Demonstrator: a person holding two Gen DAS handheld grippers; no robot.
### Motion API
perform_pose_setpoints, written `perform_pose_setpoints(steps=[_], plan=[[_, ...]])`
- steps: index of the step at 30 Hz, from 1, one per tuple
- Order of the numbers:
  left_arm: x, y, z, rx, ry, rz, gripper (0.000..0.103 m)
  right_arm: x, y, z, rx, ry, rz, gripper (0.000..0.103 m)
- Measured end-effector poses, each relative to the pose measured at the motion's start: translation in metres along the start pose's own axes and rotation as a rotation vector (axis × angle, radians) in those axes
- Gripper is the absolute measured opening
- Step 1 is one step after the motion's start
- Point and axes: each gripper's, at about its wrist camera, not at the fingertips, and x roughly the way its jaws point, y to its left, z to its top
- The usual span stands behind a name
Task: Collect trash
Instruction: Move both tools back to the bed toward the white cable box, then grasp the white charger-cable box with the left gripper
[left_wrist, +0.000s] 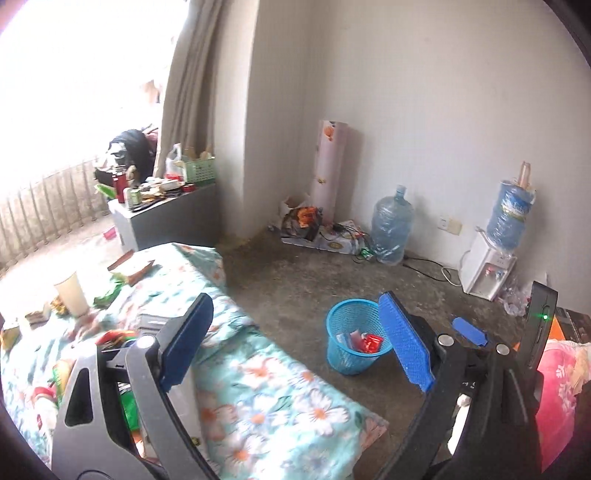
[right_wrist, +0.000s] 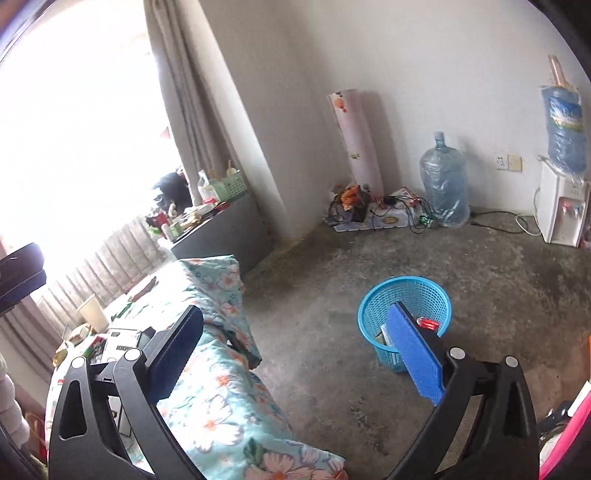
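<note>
A blue mesh waste basket (left_wrist: 347, 325) stands on the concrete floor with red and white wrappers inside; it also shows in the right wrist view (right_wrist: 406, 299). My left gripper (left_wrist: 295, 339) is open and empty, above the edge of the floral-covered table (left_wrist: 258, 387). My right gripper (right_wrist: 299, 347) is open and empty, its right finger in front of the basket. Trash lies on the table: a white paper cup (left_wrist: 72, 293), green wrappers (left_wrist: 109, 293) and small boxes (right_wrist: 118, 343). The cup shows in the right wrist view (right_wrist: 92, 312) too.
A grey cabinet (left_wrist: 162, 218) piled with clutter stands by the window. A rolled mat (left_wrist: 328, 166), a water jug (left_wrist: 391, 225), cables and a water dispenser (left_wrist: 487, 266) line the far wall. A pink cloth (left_wrist: 561, 384) is at the right edge.
</note>
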Motion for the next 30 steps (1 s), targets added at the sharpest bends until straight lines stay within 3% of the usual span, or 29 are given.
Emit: perform_pose_setpoints(steps=[7, 12, 16, 20, 23, 26, 30], plan=[[-0.091, 0.119, -0.052, -0.206, -0.022, 0.258, 0.086, 0.000, 0.054, -0.011, -0.008, 0.100, 0.182, 0.096], [-0.126, 0.180, -0.090, -0.324, -0.004, 0.346, 0.086, 0.023, 0.087, -0.033, -0.008, 0.262, 0.270, 0.096], [-0.139, 0.215, -0.113, -0.396, 0.017, 0.389, 0.086, 0.035, 0.110, -0.047, -0.004, 0.337, 0.315, 0.096], [-0.126, 0.235, -0.132, -0.442, 0.107, 0.386, 0.086, 0.048, 0.130, -0.057, 0.001, 0.407, 0.366, 0.096], [-0.117, 0.236, -0.141, -0.468, 0.112, 0.350, 0.086, 0.058, 0.144, -0.064, 0.000, 0.462, 0.407, 0.096], [-0.105, 0.224, -0.136, -0.464, 0.094, 0.247, 0.086, 0.064, 0.150, -0.068, 0.006, 0.483, 0.406, 0.096], [-0.064, 0.187, -0.116, -0.363, 0.120, 0.111, 0.086, 0.068, 0.138, -0.064, 0.018, 0.474, 0.368, 0.096]])
